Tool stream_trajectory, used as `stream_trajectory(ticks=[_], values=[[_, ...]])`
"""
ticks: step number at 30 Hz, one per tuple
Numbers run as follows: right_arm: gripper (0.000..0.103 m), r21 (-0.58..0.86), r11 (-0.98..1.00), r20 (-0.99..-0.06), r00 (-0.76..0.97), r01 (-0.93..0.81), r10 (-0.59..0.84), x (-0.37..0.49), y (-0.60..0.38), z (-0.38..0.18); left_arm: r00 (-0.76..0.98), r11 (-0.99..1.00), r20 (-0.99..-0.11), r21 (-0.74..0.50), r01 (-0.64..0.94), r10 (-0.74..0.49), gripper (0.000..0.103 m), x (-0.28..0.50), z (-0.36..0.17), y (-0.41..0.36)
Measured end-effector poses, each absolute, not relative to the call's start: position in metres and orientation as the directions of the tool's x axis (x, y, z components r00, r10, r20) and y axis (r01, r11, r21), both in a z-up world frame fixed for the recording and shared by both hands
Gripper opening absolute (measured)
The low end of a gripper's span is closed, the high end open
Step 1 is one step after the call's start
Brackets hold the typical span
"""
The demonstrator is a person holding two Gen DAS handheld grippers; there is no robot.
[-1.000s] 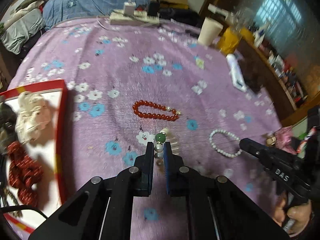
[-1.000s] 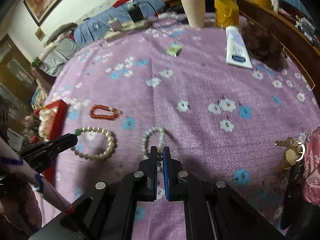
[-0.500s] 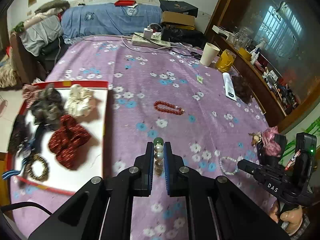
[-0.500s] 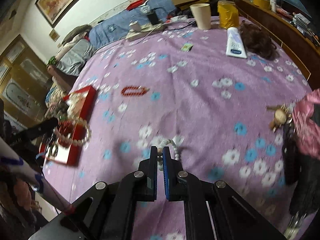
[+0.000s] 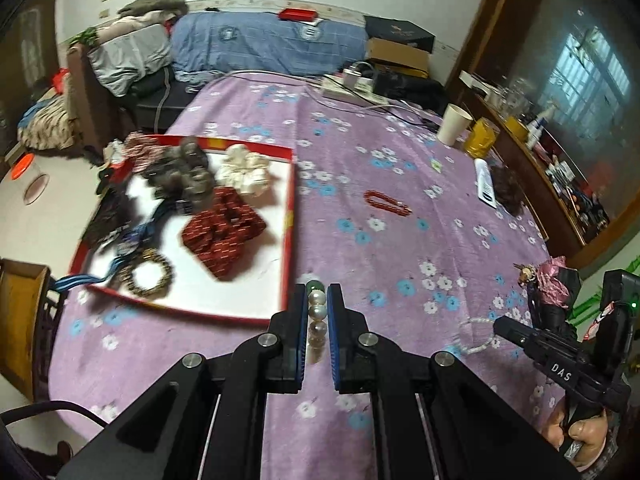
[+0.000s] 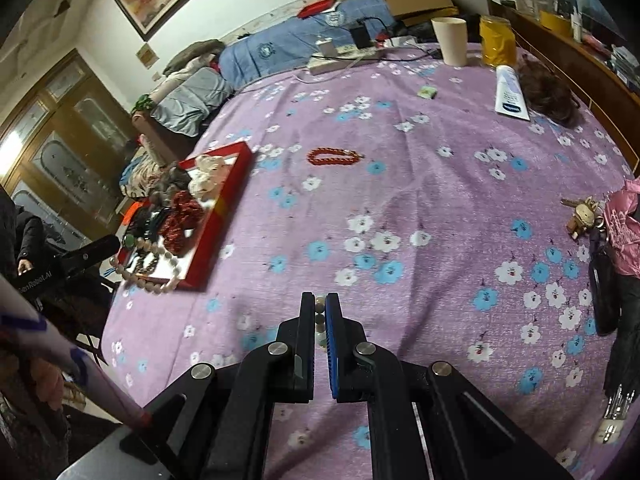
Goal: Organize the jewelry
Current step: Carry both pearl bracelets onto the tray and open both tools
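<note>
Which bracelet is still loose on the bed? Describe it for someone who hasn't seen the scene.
On the purple floral bedspread, right of the red tray, lies the red bracelet. It rests alone and flat, while both pearl strands are clamped in a hand-held gripper.

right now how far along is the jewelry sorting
Done: scrunchies and a dark bead bracelet lie in the red tray. In hand: the left gripper is shut on a large pearl bracelet over the tray; the right gripper is shut on a small pearl bracelet. Left: the red bead bracelet on the bedspread.
</note>
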State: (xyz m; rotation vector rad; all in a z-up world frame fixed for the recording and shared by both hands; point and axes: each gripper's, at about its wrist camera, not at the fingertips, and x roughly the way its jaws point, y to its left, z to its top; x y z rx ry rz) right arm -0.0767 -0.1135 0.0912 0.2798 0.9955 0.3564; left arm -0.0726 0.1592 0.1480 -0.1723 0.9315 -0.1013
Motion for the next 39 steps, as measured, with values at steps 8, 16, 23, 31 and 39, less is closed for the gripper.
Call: stream_trajectory(ticks=[8,16,23,31,39], values=[[0.005,0.416,0.886,-0.736,0.497,-0.205,0.461,-0.078,-0.089,0.103,0.597,0.980,-0.796,-0.182,-0.080,-0.099,0.009,-0.086,0.154,0.208],[0.006,0.432,0.870,-0.729,0.477,-0.236,0.491,-0.051,-0.039,0.111,0.582,0.976,-0.805,-0.199,-0.085,-0.114,0.009,-0.062,0.146,0.253],[0.006,0.471,0.841,-0.722,0.430,-0.268,0.541,-0.008,0.034,0.116,0.579,0.977,-0.801,-0.211,-0.037,-0.152,0.009,-0.012,0.139,0.285],[0.006,0.502,0.813,-0.730,0.360,-0.294,0.581,0.031,0.110,0.098,0.496,0.973,-0.850,-0.226,-0.038,-0.177,0.009,0.043,0.096,0.308],[0.006,0.444,0.864,-0.815,0.293,-0.239,0.500,0.036,0.127,0.051,0.451,0.975,-0.873,-0.221,-0.030,-0.184,0.009,0.056,0.066,0.316]])
